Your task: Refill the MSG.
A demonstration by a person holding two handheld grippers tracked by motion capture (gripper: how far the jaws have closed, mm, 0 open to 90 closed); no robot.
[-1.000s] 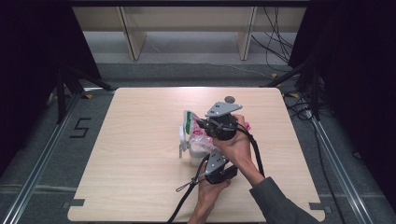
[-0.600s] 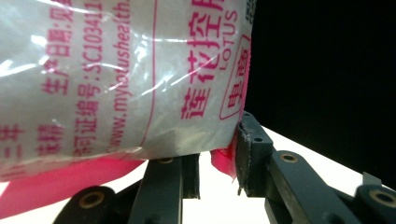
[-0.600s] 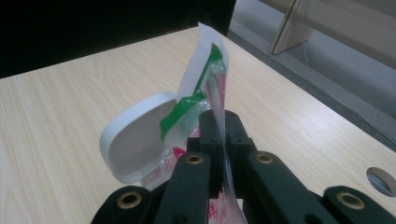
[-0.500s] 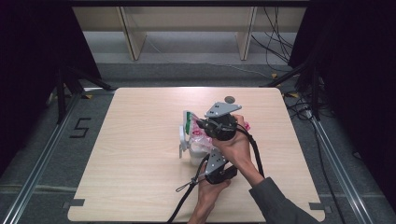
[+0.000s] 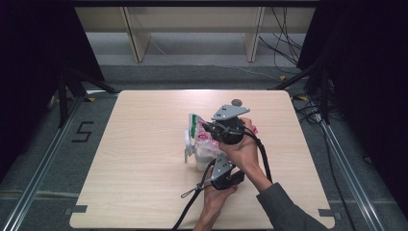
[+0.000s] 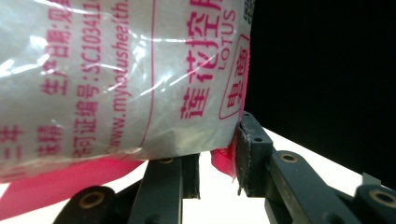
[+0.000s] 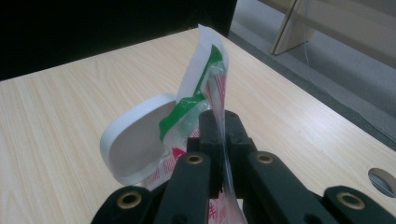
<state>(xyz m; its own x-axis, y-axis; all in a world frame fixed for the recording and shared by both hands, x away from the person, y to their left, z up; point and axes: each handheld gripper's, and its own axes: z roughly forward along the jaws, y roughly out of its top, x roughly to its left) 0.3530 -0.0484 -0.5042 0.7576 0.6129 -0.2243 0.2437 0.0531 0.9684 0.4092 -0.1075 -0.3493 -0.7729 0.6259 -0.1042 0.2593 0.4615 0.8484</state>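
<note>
In the high view the plastic bag point(image 5: 199, 137) sits mid-table point(image 5: 144, 168) between both grippers. The left gripper point(image 6: 217, 161) pinches its pink bottom seam (apparently firmly); the right gripper point(image 7: 219, 123) is pressed together on the top film. Light, soft, slippery: grip the seams.

Landmark: the table point(image 5: 144, 183).
Bag point(image 5: 202, 137): held up just above the table's middle, a little right of centre.
Lid point(image 5: 187, 144): set against the bag's left side, over the table.
Right gripper point(image 5: 211, 129): clamped on the bag's far part, behind the left gripper.
Left gripper point(image 5: 216, 161): placed at the bag's near side, toward the table's near edge.
Hole point(image 5: 236, 102): set in the table near its far edge, behind the bag.
</note>
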